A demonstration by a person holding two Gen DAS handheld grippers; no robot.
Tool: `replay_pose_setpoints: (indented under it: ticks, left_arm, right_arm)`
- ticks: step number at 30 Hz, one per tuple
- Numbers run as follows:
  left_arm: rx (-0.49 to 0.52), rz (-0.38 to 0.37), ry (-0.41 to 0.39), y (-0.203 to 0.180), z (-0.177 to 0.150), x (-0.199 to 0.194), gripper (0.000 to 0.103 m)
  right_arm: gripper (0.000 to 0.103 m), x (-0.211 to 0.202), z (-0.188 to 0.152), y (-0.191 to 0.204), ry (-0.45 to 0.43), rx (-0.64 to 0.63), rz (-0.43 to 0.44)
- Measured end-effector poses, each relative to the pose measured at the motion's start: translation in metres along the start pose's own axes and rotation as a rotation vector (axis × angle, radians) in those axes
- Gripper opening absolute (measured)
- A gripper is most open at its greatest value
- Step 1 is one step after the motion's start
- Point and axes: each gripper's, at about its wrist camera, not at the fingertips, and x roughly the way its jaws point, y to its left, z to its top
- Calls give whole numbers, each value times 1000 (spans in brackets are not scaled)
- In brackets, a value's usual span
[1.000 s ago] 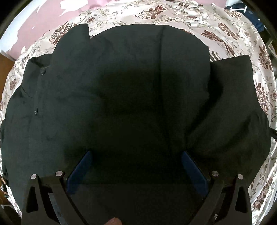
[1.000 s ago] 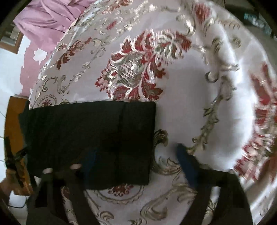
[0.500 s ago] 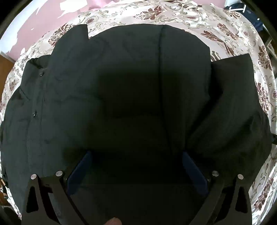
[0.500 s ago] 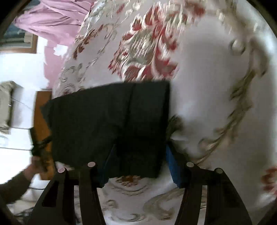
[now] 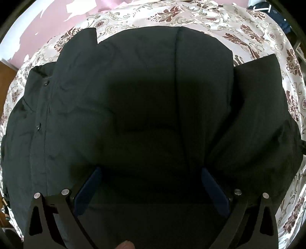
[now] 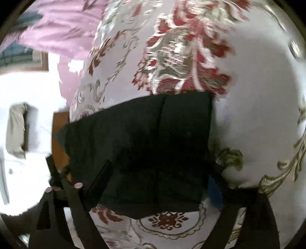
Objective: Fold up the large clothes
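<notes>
A large black garment (image 5: 145, 99) lies spread on a floral bedspread (image 5: 210, 17), with buttons down its left side and a sleeve (image 5: 264, 107) at the right. My left gripper (image 5: 151, 172) hovers open over the garment's middle, jaws wide apart with nothing between them. In the right wrist view the black sleeve end (image 6: 153, 145) lies on the bedspread (image 6: 258, 95). My right gripper (image 6: 158, 168) is open, its fingers either side of the sleeve cuff.
A pink wall (image 5: 38, 24) with peeling paint is behind the bed. A wooden surface (image 6: 57, 134) and white floor area show left of the bed edge. The other gripper (image 6: 55, 172) is seen at the far left.
The right gripper has moved onto the sleeve end, which now sits between its fingers; the view has tilted. The left gripper has barely moved.
</notes>
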Motion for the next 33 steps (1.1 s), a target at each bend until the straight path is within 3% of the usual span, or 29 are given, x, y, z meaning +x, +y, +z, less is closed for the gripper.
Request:
replay_pose_setpoints:
  ticks: [2, 5, 6, 7, 11, 14, 15, 19, 23, 27, 28, 32, 33]
  left_arm:
    - [0, -1, 2, 0, 1, 0, 103]
    - [0, -4, -2, 2, 1, 0, 103]
    - [-1, -4, -3, 2, 1, 0, 103]
    - [-2, -4, -5, 3, 0, 1, 103]
    - [-6, 2, -9, 3, -1, 1, 103]
    - [-7, 3, -8, 2, -1, 1, 103]
    - [-7, 4, -8, 2, -1, 1, 103]
    - [-6, 8, -5, 2, 0, 1, 103]
    - [-3, 7, -9, 2, 0, 2, 103]
    - [0, 6, -15, 1, -1, 1, 103]
    - [0, 6, -16, 1, -2, 1, 103]
    - [0, 4, -20, 0, -4, 0, 103]
    - [-1, 2, -21, 0, -5, 0, 103]
  right_arm:
    - [48, -5, -1, 2, 0, -7, -35]
    - [30, -29, -2, 0, -37, -6, -10]
    - [11, -34, -2, 6, -46, -17, 9]
    - [5, -40, -3, 14, -52, -41, 38]
    - [5, -53, -5, 47, -63, -130, 145]
    - [5, -50, -5, 57, -55, -135, 117]
    - [5, -48, -5, 60, -53, -137, 58]
    - [5, -47, -4, 50, -71, -102, 0]
    - [8, -46, -2, 51, -72, -52, 74]
    - [43, -38, 2, 24, -69, 15, 41]
    - [44, -32, 2, 14, -71, 37, 54]
    - [42, -17, 2, -3, -68, 43, 73]
    - [25, -13, 1, 2, -54, 18, 64]
